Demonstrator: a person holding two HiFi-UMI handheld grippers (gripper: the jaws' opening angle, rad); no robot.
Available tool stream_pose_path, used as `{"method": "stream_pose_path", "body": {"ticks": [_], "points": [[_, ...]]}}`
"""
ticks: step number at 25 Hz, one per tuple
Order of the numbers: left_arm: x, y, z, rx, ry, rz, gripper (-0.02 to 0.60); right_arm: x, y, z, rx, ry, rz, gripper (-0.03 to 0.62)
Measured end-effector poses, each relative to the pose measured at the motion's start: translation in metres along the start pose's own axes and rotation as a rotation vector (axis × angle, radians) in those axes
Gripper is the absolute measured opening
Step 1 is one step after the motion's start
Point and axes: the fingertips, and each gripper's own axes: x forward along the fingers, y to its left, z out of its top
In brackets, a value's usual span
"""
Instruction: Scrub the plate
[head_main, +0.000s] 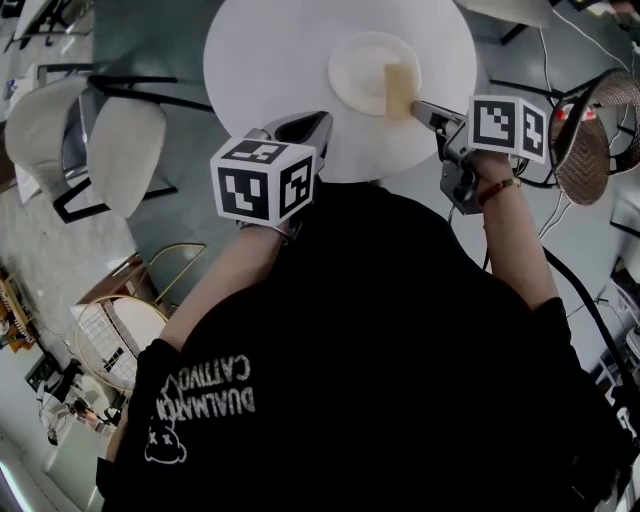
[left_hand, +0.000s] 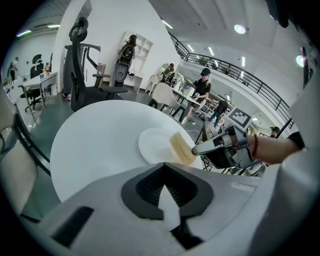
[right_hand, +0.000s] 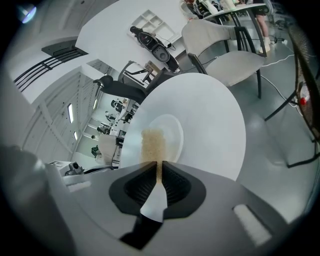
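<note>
Head view, upper centre: a round white table (head_main: 262, 60) is seen, with the plate (head_main: 358, 68) lying flat on it, right of the table's middle.

Plate: round, shallow, cream-white, a shade warmer than the tabletop. A flat well and a low raised rim can be made out. Its surface looks plain and matte; no pattern is seen. In the left gripper view the plate (left_hand: 154, 145) sits at mid-frame on the table (left_hand: 95, 150). In the right gripper view the plate (right_hand: 171, 131) lies just beyond the jaws, on the table (right_hand: 212, 125).

Sponge (head_main: 400, 90): an oblong, pale tan block. It is laid on the right part of the plate, with its far end on the well and its near end out over the rim. A grainy, porous face is shown in the right gripper view (right_hand: 152, 144). In the left gripper view the sponge (left_hand: 181, 149) is seen on the plate's right edge.

Right gripper (head_main: 420, 108): clenched on the near end of the sponge. The sponge is pinched thin between the pads (right_hand: 159, 165). The same hold is seen from the side in the left gripper view (left_hand: 201, 148).

Left gripper (head_main: 322, 120): held over the table's lower edge, apart from the plate. Its jaws are pressed together and hold nothing (left_hand: 163, 166).

Two pale chairs (head_main: 120, 150) are noted at left of the head view.
</note>
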Motion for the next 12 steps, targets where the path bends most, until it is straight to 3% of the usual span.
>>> {"method": "stream_pose_path", "body": {"ticks": [12], "points": [[-0.002,0.008,-0.004,0.003,0.008,-0.022,-0.002,-0.009,-0.009,0.003,0.04,-0.06,-0.042,0.035]]}}
